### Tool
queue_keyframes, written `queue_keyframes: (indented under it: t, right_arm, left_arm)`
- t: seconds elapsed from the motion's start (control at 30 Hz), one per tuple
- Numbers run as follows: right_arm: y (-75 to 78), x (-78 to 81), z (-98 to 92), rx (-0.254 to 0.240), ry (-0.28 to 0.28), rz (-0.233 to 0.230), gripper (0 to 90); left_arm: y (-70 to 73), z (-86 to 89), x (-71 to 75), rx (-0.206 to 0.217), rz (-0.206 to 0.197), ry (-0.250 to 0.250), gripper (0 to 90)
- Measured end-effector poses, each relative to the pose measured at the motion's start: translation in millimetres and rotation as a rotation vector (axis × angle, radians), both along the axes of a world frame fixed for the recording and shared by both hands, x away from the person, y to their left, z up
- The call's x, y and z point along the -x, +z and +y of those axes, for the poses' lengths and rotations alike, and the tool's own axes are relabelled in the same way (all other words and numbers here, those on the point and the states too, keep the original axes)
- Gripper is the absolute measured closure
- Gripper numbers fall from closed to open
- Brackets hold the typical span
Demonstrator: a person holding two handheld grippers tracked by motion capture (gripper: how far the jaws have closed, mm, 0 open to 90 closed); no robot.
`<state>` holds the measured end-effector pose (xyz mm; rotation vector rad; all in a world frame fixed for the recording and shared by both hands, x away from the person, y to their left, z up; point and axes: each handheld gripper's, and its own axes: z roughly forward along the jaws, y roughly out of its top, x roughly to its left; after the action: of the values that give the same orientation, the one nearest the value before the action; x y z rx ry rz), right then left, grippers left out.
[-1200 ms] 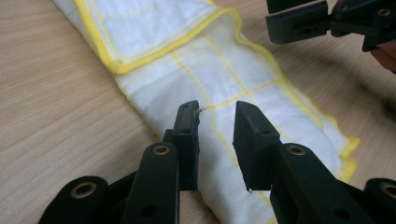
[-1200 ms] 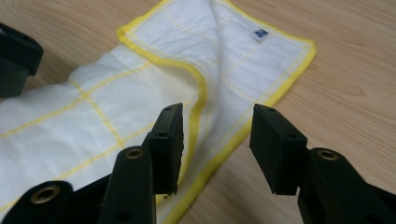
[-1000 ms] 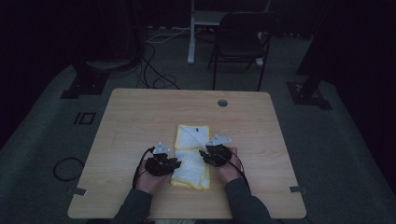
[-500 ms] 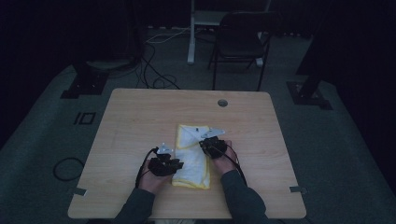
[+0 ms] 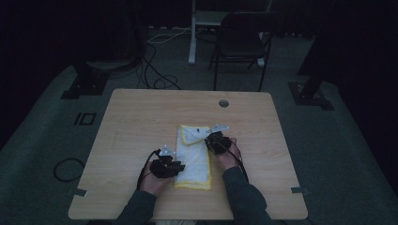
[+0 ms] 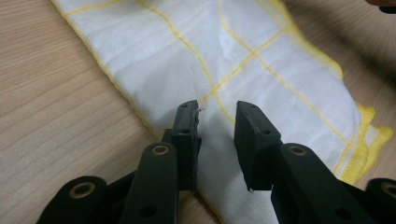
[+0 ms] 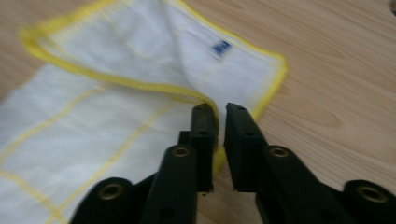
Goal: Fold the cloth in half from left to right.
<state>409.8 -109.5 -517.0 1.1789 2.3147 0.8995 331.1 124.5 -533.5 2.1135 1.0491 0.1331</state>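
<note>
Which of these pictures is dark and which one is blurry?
The high view is dim and murky: the table and cloth are faint, the room beyond nearly black. The left gripper view is bright and sharp on the cloth's yellow grid. The right gripper view is bright, but the cloth and its blue tag are smeared soft.

There is one cloth (image 5: 195,154) right under the two grippers, the left gripper (image 5: 174,165) and the right gripper (image 5: 212,139). One table (image 5: 141,117) holds it. One chair (image 5: 241,44) stands far past them.
</note>
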Motion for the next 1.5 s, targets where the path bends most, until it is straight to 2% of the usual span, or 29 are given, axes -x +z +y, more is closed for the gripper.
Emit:
queue_keyframes:
  t: [0.27,0.67,0.93,1.2,1.3,1.5]
  right_arm:
    - [-5.6,-6.5,-6.1,-0.007,-0.047,0.015,79.6]
    - [-9.2,-8.6,-9.4,-0.006,-0.036,0.032,85.5]
    - [-10.4,-8.4,-11.9,-0.006,-0.040,0.034,85.4]
    - [-7.0,-2.6,-15.9,-0.033,-0.022,0.012,73.7]
    - [-5.2,-2.5,-15.9,-0.056,-0.001,0.025,70.3]
    - [0.3,-2.7,-15.3,-0.078,0.011,0.021,65.6]
  left_arm:
    - [-0.7,0.4,0.0,0.004,0.002,0.002,70.6]
    - [-1.4,0.6,0.2,0.012,0.001,0.002,69.2]
    - [1.1,2.6,-0.6,0.016,-0.010,0.014,67.0]
    - [8.8,12.6,-7.2,0.034,-0.034,0.042,64.6]
    - [11.9,14.3,-9.0,0.037,-0.045,0.043,64.0]
    - [18.6,17.3,-14.5,0.039,-0.066,0.053,63.3]
